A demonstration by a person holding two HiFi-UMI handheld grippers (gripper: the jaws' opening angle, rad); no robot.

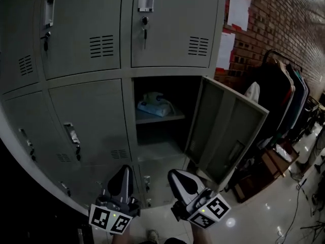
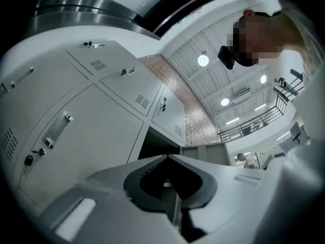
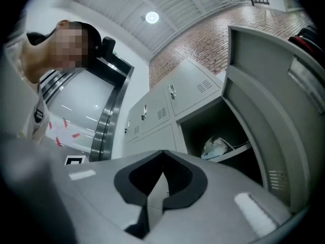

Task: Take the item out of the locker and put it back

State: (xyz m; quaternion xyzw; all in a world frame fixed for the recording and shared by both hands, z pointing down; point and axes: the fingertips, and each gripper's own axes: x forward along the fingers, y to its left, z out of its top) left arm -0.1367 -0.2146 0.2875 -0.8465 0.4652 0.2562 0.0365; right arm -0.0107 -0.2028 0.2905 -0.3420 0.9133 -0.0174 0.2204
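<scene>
The item [image 1: 155,105], a pale, rumpled bundle with a looping cord or strap (what it is exactly cannot be made out), lies on the shelf [image 1: 170,118] inside the open locker [image 1: 189,88], toward the shelf's left side. The space under the shelf is dark. The locker's door [image 1: 223,131] stands swung out to the right, its inner face showing. Closed lockers [image 1: 89,121] with handles and vent slots sit to the left of it and above it.

Nearer than the locker and well apart from the item, both tools hang low, tilted up toward the locker front. The left hand-held gripper [image 1: 123,168] has its jaws together with nothing between them. The right hand-held gripper [image 1: 173,173], just beside it, is likewise closed and empty.

At the far right, a brick wall [image 1: 284,19] carries paper sheets [image 1: 237,10], and a clothes rack [image 1: 284,85] with dark garments stands on the glossy floor [image 1: 264,207].
</scene>
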